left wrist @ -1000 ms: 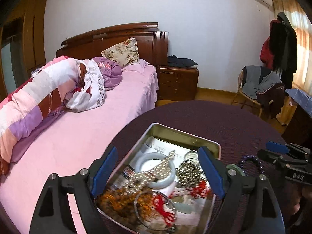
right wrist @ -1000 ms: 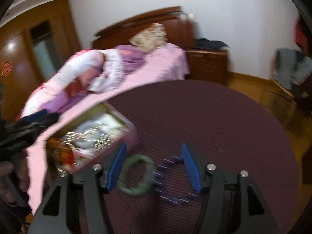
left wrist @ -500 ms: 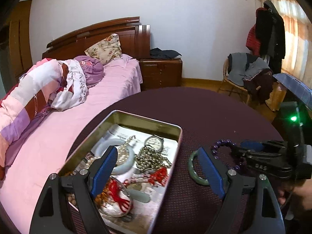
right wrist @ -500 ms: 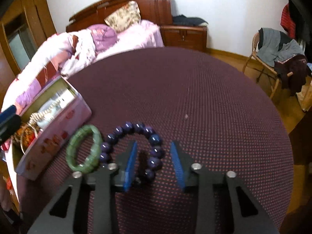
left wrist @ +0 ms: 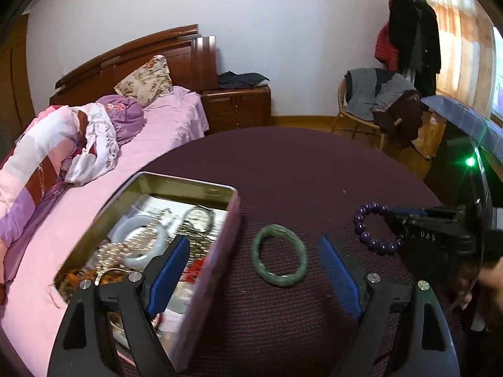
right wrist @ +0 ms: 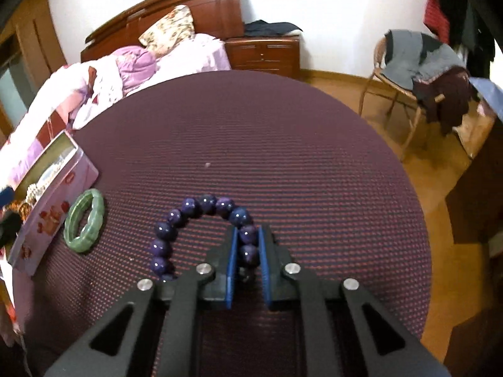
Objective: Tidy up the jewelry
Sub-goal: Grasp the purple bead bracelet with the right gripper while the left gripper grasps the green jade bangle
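Behind the round maroon table (right wrist: 283, 132) stands a pink-sheeted bed (left wrist: 151, 144); an open jewelry tin (left wrist: 176, 185) sits left, a green jade bangle (left wrist: 279, 255) just beside it; left gripper (left wrist: 254, 270) gapes above the bangle; right gripper (right wrist: 247, 253) is closing on the glossy purple bead bracelet (right wrist: 201, 204), beads between its pads.

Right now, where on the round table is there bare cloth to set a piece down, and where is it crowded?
The far half of the maroon dotted tablecloth is bare, from beyond the purple bead bracelet to the far rim. Its right side is bare too. Crowding is near left: the jewelry-filled metal tin with the green jade bangle beside it. The right claw is closing on the beads.
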Action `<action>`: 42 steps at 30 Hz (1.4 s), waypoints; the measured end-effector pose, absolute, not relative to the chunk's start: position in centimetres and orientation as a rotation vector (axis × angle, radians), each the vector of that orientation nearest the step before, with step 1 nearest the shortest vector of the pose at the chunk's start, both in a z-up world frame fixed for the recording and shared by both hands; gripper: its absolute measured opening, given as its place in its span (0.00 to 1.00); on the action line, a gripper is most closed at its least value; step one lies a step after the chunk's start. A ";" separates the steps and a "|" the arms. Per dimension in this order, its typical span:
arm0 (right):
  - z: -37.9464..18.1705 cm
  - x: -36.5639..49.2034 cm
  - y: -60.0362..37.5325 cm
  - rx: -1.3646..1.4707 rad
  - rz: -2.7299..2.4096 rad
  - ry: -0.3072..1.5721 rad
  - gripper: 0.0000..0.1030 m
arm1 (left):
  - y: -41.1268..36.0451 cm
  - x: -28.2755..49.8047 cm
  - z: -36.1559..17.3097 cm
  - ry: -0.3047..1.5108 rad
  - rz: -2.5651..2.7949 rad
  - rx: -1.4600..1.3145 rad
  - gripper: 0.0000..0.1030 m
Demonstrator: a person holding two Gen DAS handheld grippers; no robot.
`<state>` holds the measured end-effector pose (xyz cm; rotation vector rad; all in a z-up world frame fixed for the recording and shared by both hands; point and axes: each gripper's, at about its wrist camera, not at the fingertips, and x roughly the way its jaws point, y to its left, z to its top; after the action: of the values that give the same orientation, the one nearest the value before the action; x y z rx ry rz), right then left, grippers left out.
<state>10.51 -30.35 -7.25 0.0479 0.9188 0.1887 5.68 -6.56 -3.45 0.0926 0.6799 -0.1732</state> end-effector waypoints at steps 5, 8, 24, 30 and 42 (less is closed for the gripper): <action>-7.0 10.4 -29.1 0.027 0.214 0.913 0.16 | -8.7 6.3 -4.7 0.733 -0.213 0.124 0.75; -7.0 10.5 -28.9 0.034 0.222 0.911 0.16 | -9.2 7.1 -5.5 0.777 -0.227 0.121 0.75; -7.1 10.6 -28.7 0.017 0.235 0.907 0.17 | -9.2 9.7 -8.8 0.923 -0.212 0.086 0.55; -7.1 10.7 -28.3 0.019 0.254 0.907 0.22 | -9.5 9.6 -8.6 0.923 -0.211 0.090 0.55; -6.7 10.1 -28.6 0.048 0.260 0.867 0.17 | -9.3 10.1 -8.2 0.900 -0.234 0.085 0.16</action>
<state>10.12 -28.58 -6.66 0.0483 0.8673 0.2596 10.06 -9.35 -8.18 0.0850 0.9000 -0.2343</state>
